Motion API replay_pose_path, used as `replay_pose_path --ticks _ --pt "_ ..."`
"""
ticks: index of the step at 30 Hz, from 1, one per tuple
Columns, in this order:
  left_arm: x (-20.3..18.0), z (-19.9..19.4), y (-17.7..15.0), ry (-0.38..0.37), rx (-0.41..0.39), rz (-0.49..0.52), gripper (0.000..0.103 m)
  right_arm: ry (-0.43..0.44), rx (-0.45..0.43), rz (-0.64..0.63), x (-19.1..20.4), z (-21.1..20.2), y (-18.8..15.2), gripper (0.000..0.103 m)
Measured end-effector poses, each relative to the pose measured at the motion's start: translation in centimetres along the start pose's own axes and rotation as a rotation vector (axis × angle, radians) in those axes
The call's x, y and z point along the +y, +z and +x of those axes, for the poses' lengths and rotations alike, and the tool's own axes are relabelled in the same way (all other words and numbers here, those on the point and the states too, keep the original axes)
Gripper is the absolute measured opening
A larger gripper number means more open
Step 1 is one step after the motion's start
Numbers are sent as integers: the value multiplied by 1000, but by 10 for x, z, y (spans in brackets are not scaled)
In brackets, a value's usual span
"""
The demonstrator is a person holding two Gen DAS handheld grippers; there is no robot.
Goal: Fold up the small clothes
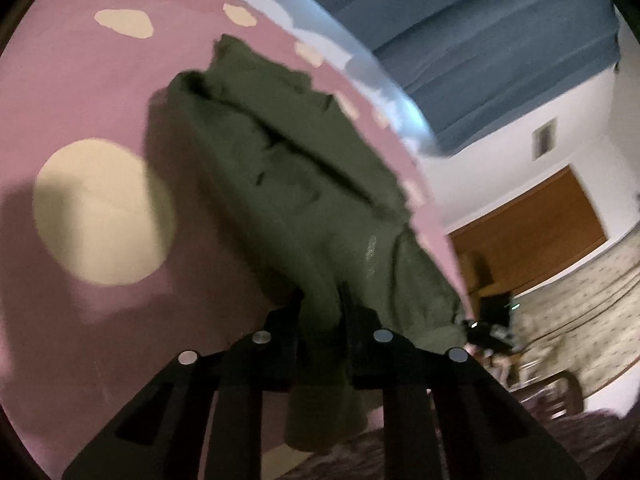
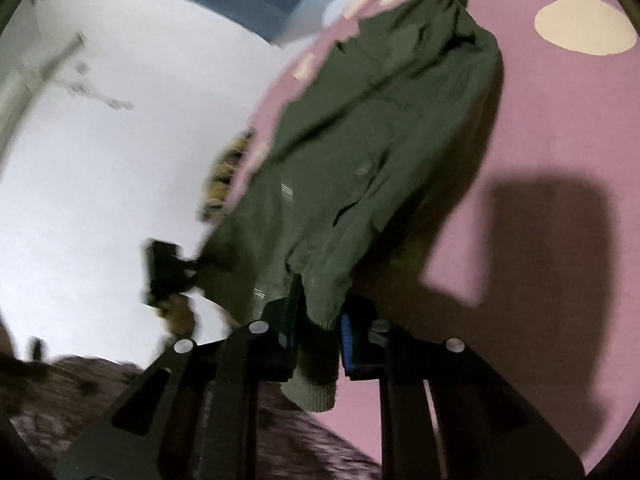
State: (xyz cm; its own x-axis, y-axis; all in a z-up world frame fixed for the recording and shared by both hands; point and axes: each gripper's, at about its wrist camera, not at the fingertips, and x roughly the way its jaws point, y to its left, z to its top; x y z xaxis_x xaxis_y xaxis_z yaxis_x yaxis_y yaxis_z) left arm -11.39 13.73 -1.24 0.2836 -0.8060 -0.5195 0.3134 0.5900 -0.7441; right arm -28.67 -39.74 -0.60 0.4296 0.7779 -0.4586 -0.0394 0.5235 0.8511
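The left tool (image 1: pixel 320 312) was clamped on the near hem of an olive-green garment (image 1: pixel 288 184), a fold of cloth hanging down between its fingers. The right tool (image 2: pixel 320 300) likewise pinched the garment (image 2: pixel 360 152) at a ribbed near edge. The rest of the garment trailed away from both tools across a pink sheet with cream spots (image 1: pixel 100 60), its far end resting on it. Both views were motion-blurred.

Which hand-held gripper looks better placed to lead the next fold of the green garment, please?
Neither clearly: the left hand-held gripper and right hand-held gripper each pinch a near corner of the green garment, so both should carry it together.
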Motion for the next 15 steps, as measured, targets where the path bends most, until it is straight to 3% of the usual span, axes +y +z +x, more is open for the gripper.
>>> replay_pose_path --ticks 3,6,12,15 --pt "-8 4 15 -54 -27 -22 16 120 -53 46 0 -7 10 14" --pt "-15 7 35 -108 -64 -44 16 184 -92 63 2 -10 26 13" --pt "-20 20 87 -136 -128 -52 16 249 -177 96 2 -10 76 13" --pt "-9 34 115 -153 -140 -110 16 262 -210 125 -8 0 108 13"
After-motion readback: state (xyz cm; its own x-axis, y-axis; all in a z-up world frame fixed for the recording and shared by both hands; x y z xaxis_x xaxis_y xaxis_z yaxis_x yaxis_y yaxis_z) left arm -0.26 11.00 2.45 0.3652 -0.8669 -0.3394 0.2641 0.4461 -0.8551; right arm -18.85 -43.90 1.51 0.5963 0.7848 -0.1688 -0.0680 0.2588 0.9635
